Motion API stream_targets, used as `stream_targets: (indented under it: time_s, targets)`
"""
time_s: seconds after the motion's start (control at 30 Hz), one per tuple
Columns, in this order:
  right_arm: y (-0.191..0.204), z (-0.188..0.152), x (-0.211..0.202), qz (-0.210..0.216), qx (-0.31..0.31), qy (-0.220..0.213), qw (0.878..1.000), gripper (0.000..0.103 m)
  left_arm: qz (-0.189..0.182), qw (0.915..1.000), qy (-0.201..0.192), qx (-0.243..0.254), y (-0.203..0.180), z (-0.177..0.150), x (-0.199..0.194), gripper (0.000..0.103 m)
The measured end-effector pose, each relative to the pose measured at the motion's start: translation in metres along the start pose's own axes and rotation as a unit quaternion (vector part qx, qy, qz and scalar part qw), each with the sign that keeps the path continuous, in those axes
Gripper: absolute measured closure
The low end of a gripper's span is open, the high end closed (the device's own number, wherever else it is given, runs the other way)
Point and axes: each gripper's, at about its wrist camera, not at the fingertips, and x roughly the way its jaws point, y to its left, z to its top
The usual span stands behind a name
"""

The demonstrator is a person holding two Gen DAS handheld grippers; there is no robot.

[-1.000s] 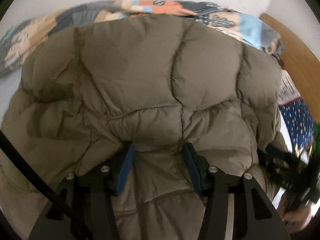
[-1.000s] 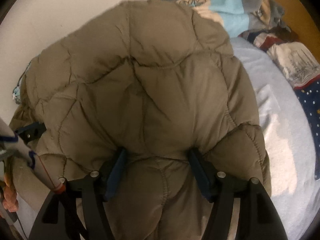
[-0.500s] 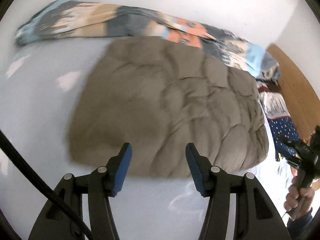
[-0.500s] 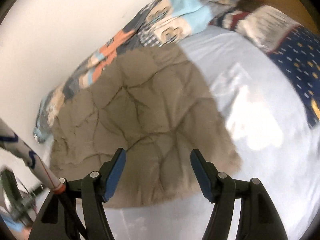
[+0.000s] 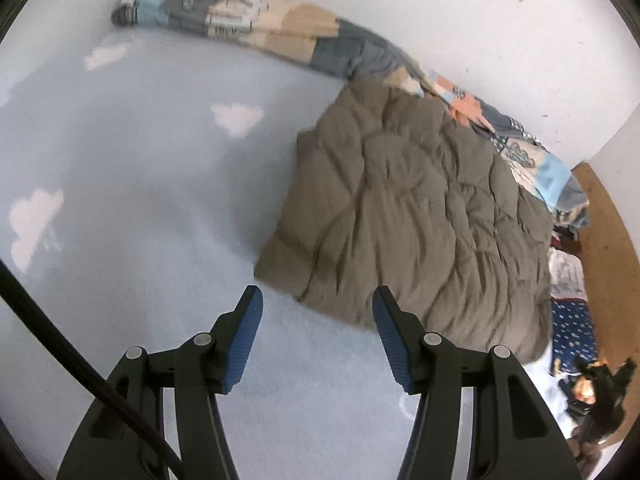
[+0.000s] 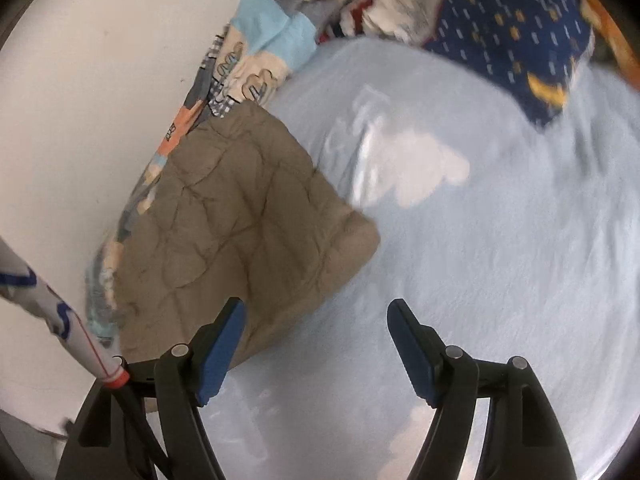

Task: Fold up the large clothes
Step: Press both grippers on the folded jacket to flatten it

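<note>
Bed sheet [image 5: 120, 200] fills both views. Khaki puffer jacket [image 5: 408, 216] center-right in left view, left-center in right view [image 6: 240, 232], lies in compact rectangle; fold looks done. Left gripper [image 5: 317, 300] & right gripper [image 6: 316, 308]: fingers spread, empty, off jacket.

One jacket [image 5: 416, 216], one patchwork blanket [image 5: 280, 36], two pillows [image 6: 516, 32].

The left gripper [image 5: 317, 298] and the right gripper [image 6: 316, 310] are held with blue-padded jaws spread wide apart, nothing being clasped between the fingers of either.
</note>
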Motion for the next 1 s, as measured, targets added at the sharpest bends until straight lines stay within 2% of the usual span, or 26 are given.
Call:
stream_targets:
  time_s: [0.03, 0.1, 0.17, 0.27, 0.4, 0.5, 0.57, 0.63, 0.73, 0.77, 0.83, 0.9, 1.0]
  targets:
    - [0.007, -0.001, 0.002, 0.002, -0.014, -0.005, 1.0, 0.027, 0.002, 1.0, -0.004, 0.004, -0.003, 0.002, 0.002, 0.047]
    - [0.031, -0.002, 0.012, -0.006, -0.06, -0.012, 0.998, 0.042, 0.008, 0.9998, -0.003, 0.018, -0.012, 0.005, 0.01, 0.047]
    - [0.052, -0.01, 0.026, -0.011, -0.097, -0.002, 0.995, 0.053, 0.036, 0.9983, -0.002, 0.045, -0.022, 0.005, 0.022, 0.047]
    - [0.095, -0.03, 0.052, -0.004, -0.165, 0.021, 0.986, 0.054, 0.081, 0.9935, 0.004, 0.079, -0.031, 0.008, 0.044, 0.043]
    - [0.128, -0.051, 0.083, -0.024, -0.228, 0.035, 0.973, 0.054, 0.101, 0.992, 0.019, 0.072, -0.025, 0.014, 0.064, 0.028]
    - [0.132, -0.06, 0.116, -0.052, -0.249, 0.052, 0.966, 0.052, 0.103, 0.9917, 0.047, 0.062, -0.017, 0.015, 0.081, 0.024]
    - [0.127, -0.063, 0.129, -0.057, -0.253, 0.063, 0.964, 0.052, 0.101, 0.9921, 0.052, 0.055, -0.015, 0.017, 0.081, 0.024]
    - [0.125, -0.062, 0.133, -0.055, -0.251, 0.074, 0.964, 0.052, 0.108, 0.9919, 0.04, 0.054, -0.019, 0.02, 0.072, 0.025]
    - [0.126, -0.05, 0.111, -0.03, -0.225, 0.07, 0.971, 0.051, 0.113, 0.9903, -0.037, 0.072, -0.036, 0.025, 0.037, 0.026]
    - [0.127, -0.044, 0.098, -0.012, -0.218, 0.055, 0.974, 0.051, 0.116, 0.9877, -0.064, 0.084, -0.043, 0.026, 0.028, 0.026]
    - [0.127, -0.034, 0.079, -0.018, -0.216, 0.019, 0.976, 0.051, 0.112, 0.9823, -0.103, 0.11, -0.057, 0.023, 0.017, 0.026]
    - [0.116, -0.02, 0.067, -0.049, -0.203, -0.022, 0.978, 0.048, 0.101, 0.9805, -0.1, 0.136, -0.068, 0.019, 0.021, 0.026]
    - [0.083, -0.001, 0.077, -0.078, -0.155, -0.022, 0.985, 0.048, 0.094, 0.9783, -0.078, 0.167, -0.083, 0.009, 0.038, 0.025]
